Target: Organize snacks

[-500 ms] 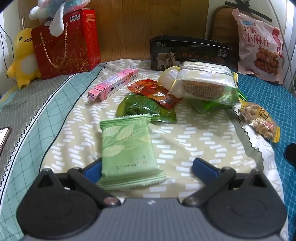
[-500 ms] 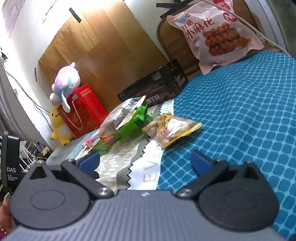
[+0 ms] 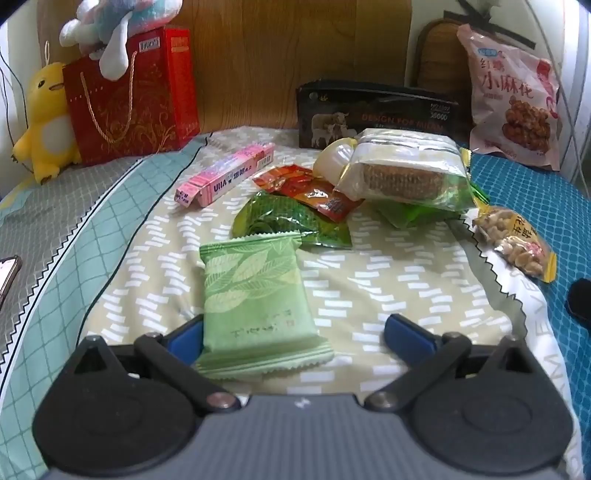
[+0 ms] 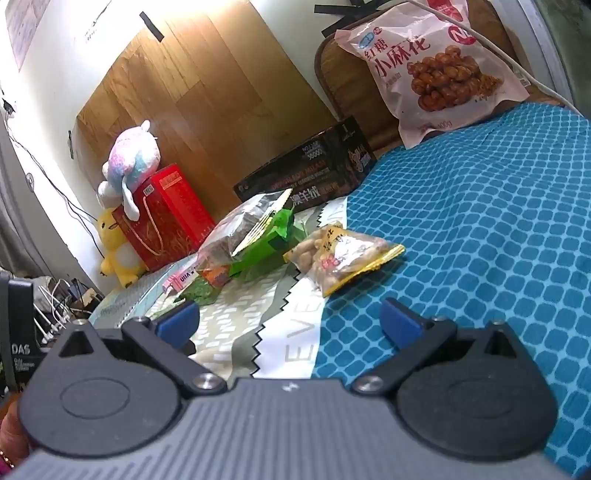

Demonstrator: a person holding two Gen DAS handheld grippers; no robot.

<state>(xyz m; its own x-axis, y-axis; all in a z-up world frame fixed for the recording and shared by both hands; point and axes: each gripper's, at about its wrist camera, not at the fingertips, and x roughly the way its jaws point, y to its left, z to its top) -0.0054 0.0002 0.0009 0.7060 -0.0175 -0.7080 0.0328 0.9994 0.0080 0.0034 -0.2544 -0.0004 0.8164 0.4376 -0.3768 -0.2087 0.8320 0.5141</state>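
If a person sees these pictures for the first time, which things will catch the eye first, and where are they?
The pale green leaf-print packet lies nearest, on the patterned bedcover between the open jaws of the left gripper, close to its left finger. Behind it sits a loose heap of snacks topped by a clear bag of round cakes. At the back, a red gift bag carries a pastel plush toy.
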